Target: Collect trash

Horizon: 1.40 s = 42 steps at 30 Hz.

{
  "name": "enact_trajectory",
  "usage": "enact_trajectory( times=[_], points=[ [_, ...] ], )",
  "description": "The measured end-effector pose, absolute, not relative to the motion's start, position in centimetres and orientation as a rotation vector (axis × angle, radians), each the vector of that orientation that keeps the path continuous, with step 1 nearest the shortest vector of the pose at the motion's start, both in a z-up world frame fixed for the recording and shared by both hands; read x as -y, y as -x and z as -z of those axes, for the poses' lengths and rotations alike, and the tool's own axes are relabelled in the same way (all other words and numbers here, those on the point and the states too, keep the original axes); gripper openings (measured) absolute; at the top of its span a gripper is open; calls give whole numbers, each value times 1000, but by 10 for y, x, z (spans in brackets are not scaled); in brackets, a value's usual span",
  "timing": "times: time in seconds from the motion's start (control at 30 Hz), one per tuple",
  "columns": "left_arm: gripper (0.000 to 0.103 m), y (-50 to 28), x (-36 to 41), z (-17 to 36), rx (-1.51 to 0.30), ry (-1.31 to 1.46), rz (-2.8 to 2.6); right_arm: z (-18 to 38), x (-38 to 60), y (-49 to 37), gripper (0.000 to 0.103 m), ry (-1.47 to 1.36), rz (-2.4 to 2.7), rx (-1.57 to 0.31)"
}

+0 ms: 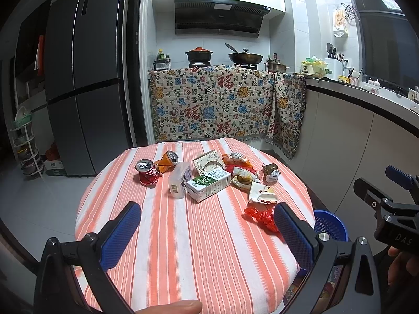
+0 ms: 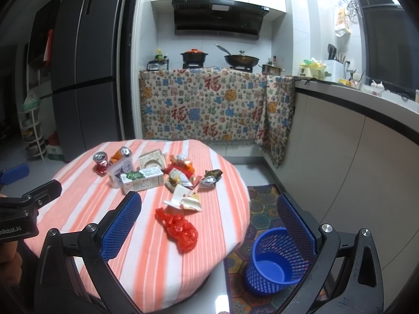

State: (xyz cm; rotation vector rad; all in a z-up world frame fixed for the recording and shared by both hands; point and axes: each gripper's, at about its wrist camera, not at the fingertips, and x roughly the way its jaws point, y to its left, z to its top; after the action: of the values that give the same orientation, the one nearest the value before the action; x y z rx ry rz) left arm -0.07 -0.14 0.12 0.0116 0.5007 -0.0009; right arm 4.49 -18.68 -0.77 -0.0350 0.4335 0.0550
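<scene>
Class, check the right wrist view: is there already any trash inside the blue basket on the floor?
No: the blue basket shows only its bare blue bottom, and the trash, such as the red plastic bag, lies on the table.

The striped tablecloth (image 2: 146, 256) is matt woven cloth. At its 10 o'clock a crushed red can (image 1: 146, 172) shines as metal. At 4 o'clock, a glossy crinkled red plastic bag (image 2: 179, 229); beyond, a perforated blue plastic basket (image 2: 275, 259).

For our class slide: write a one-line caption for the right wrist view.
Open right gripper hovers above red plastic bag on striped table; empty blue basket on floor.
</scene>
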Motion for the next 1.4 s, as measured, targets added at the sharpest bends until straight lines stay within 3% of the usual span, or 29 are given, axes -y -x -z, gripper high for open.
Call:
enact_trajectory(
  times=[1.4],
  points=[
    [103,-1,-8,1,-506,-12,-2,2,185,-43,103,44,-55,-435]
  ],
)
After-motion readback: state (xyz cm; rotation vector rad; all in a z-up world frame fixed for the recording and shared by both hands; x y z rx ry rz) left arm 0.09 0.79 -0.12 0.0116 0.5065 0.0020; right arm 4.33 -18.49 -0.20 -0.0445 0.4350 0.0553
